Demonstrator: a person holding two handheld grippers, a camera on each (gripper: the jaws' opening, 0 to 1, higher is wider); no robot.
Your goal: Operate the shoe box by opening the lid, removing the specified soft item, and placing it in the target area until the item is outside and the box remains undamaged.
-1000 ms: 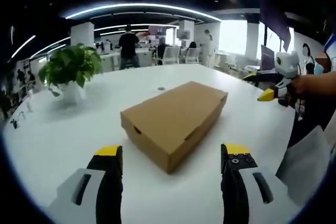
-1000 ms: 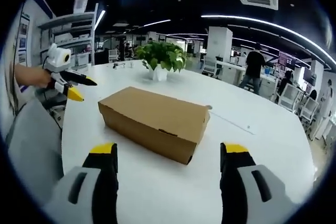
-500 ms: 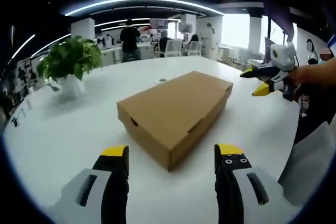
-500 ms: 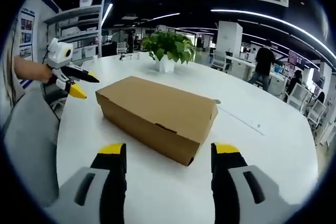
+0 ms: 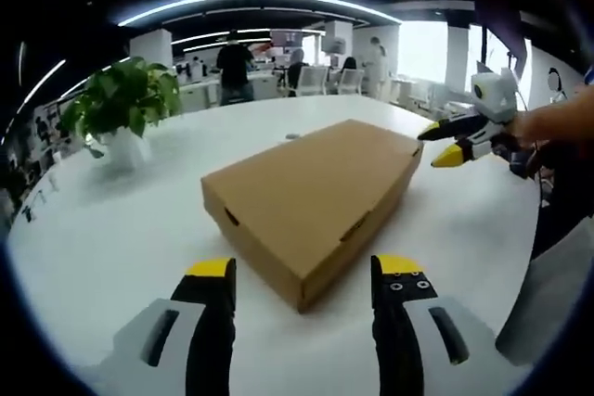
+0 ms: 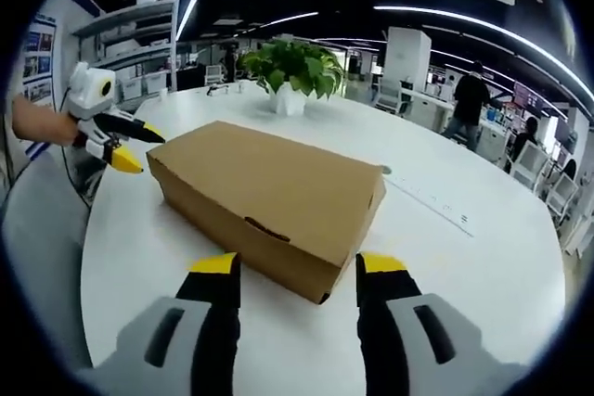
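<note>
Closed shoe box (image 5: 316,197) on the white table (image 5: 111,229), both grippers spread and empty.

In the left gripper view the left gripper (image 5: 304,271) frames a box corner at 12 o'clock, the right gripper (image 5: 444,141) hovering at 2 o'clock. The right gripper view adds the left gripper (image 6: 125,144) at 10 o'clock beside the box's far end; the plant (image 6: 288,71) stands behind at 12 o'clock.

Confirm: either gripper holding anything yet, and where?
Nothing held. Left gripper and right gripper both have their jaws open and apart, short of the closed shoe box, not touching it.
</note>
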